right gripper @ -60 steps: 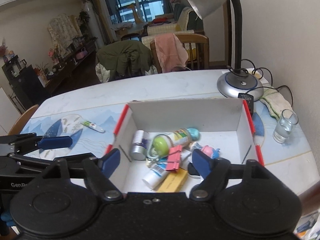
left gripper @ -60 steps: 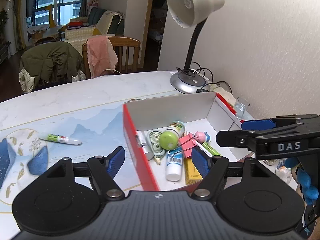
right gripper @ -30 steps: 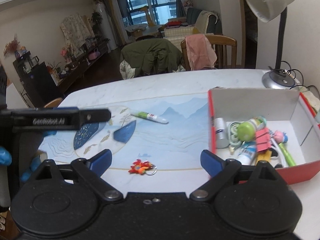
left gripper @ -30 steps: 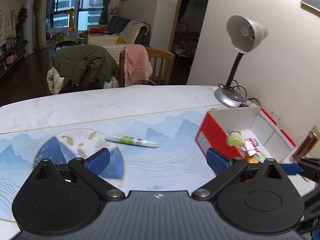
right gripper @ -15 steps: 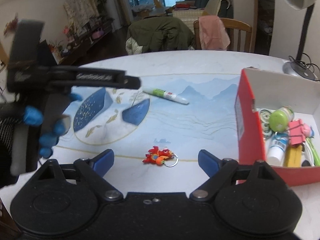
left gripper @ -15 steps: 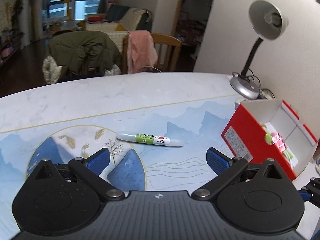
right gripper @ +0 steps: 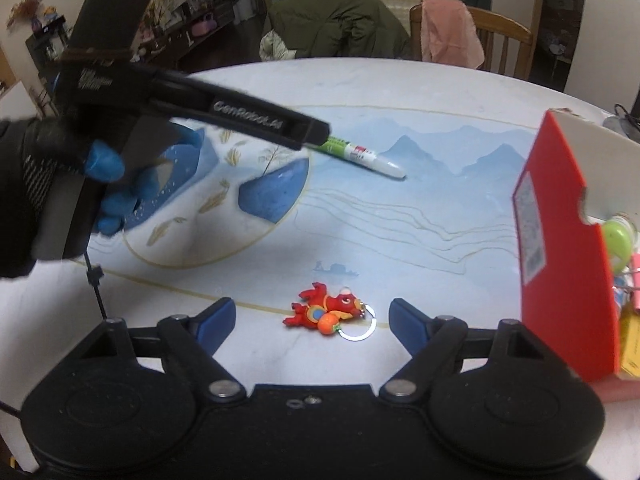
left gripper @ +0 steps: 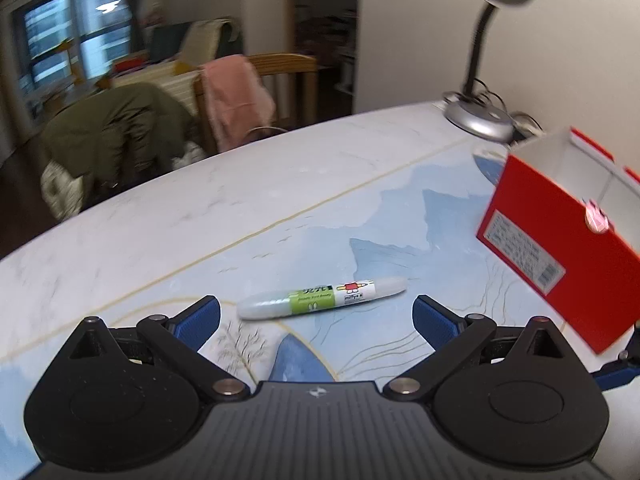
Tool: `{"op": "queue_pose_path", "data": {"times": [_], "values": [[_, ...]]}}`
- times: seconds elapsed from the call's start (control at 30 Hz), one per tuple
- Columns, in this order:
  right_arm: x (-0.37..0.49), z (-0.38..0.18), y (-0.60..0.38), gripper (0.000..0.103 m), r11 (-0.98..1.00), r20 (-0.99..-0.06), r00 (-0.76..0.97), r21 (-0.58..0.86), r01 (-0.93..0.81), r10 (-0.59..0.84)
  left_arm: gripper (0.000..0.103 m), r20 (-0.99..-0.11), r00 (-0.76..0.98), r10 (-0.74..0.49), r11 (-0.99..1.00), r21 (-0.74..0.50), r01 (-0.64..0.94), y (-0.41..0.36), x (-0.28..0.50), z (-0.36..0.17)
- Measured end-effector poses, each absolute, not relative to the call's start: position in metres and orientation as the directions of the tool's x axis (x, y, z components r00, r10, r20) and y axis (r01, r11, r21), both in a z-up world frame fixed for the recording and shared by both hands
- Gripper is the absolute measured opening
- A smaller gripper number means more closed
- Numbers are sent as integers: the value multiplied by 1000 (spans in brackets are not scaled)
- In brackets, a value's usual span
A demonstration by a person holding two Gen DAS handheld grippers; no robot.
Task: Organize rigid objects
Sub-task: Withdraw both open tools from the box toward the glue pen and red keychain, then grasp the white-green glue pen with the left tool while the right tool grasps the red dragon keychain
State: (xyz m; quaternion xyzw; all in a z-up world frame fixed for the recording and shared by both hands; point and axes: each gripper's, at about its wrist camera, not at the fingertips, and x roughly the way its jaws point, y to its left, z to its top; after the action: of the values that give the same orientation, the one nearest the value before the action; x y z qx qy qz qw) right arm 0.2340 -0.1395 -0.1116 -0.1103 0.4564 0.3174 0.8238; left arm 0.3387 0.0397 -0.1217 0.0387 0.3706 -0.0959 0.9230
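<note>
Keychain (right gripper: 329, 312), a small red figure w/ an orange ball and a metal ring, lay on the table (right gripper: 400, 248) right between the right gripper (right gripper: 312, 318) jaws; those jaws were wide but closing, pads not yet touching it, so nothing was gripped. Left gripper (left gripper: 316, 318) jaws stood wide apart and empty, w/ the glue pen (left gripper: 322, 297) just ahead of them, lying flat on the table's blue mountain print, approx. crosswise to the jaws. Pen was a whitish tube w/ green label and a small cartoon mark, tapered at one end. Outward to the right sat the red box (right gripper: 560, 248), white inside, open top, already holding several bits: a green-capped bottle, pink clip, something yellow; the rest was hard to tell. So most sorting looked done, IMO; two items were left loose, the keychain and the pen, each w/ a gripper lined up on it. Neither was lifted yet. Both would probably go into the box. Lamp (left gripper: 480, 120) and chairs were further back.
</note>
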Motion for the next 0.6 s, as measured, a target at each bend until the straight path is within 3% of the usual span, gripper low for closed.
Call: {"op": "queue_pose_path", "data": {"times": [0.27,0.6], "values": [[240,-122,-132,84,760,-840,354,100,-642,411,103,-730,637,-249,894,80,442,30,374,-139],[249,-138,-134,80,776,-846,361,93,-624,392,103,-794,540,-278,827,88,555,31,408,-170]]}}
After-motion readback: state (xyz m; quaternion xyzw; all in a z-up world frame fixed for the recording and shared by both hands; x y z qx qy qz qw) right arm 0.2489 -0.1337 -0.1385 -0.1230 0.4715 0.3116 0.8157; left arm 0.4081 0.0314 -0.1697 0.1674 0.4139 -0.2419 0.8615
